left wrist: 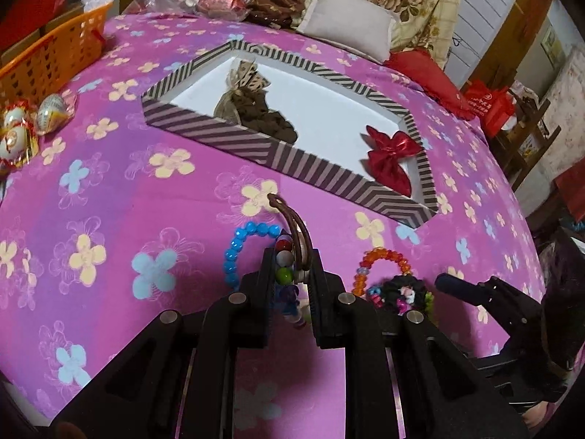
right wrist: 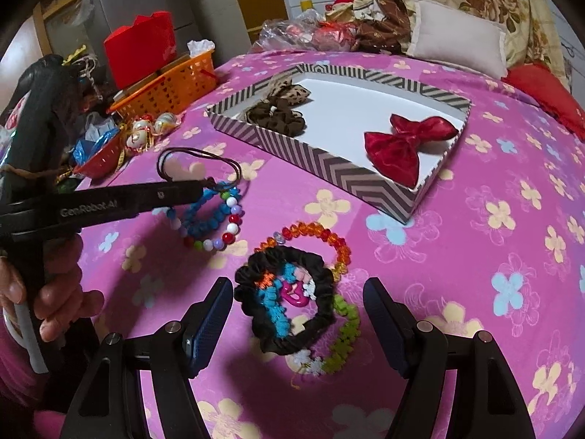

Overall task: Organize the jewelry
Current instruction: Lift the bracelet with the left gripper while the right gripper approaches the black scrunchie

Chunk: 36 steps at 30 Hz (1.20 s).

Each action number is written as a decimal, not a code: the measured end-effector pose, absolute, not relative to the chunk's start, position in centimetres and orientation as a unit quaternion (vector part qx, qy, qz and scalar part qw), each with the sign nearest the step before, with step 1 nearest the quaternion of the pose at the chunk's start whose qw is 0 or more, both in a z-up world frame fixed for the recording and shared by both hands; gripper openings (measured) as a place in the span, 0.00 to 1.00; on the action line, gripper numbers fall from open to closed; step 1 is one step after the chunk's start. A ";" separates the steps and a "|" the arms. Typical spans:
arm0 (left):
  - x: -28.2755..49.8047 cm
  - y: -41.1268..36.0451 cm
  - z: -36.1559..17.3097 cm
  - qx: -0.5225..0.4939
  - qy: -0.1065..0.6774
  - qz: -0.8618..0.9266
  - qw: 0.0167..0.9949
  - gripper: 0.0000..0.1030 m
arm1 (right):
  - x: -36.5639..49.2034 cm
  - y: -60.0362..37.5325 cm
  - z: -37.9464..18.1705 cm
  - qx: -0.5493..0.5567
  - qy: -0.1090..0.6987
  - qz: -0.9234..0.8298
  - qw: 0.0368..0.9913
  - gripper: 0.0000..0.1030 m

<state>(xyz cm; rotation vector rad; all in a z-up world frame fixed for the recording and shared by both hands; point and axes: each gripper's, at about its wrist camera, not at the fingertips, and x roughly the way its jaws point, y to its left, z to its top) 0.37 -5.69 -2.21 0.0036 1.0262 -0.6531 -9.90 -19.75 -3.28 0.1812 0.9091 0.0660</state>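
Jaws: we're clamping the left gripper (left wrist: 292, 274) on the multicolour bead bracelet (right wrist: 219, 226) and its brown cord (right wrist: 197, 157), lifting them off the bed (right wrist: 475, 256) for the striped box (right wrist: 329, 168); right gripper (right wrist: 298, 323) is sitting released around the black scrunchie (right wrist: 289, 300).

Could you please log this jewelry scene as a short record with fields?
surface: pink flowered cloth
box: striped box, open, holding a red bow and brown scrunchies
left gripper: shut on a multicoloured bead bracelet and a brown cord
right gripper: open, fingers either side of the black scrunchie
loose: blue bracelet, orange bracelet
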 end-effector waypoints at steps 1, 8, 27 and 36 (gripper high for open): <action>0.5 -5.5 -2.3 0.000 0.484 -0.306 0.820 0.15 | -9.9 -19.6 -3.3 0.086 0.439 0.033 0.893 0.69; 1.2 -4.4 -3.1 -0.009 0.494 -0.283 0.822 0.15 | -9.8 -19.0 -3.3 0.076 0.443 0.040 0.892 0.69; 5.3 -1.5 -5.1 -0.115 0.527 -0.250 0.804 0.24 | -9.8 -19.2 -3.7 0.076 0.450 0.036 0.889 0.69; 6.6 0.0 -5.6 -0.191 0.532 -0.255 0.784 0.35 | -9.7 -19.2 -3.7 0.073 0.450 0.033 0.889 0.69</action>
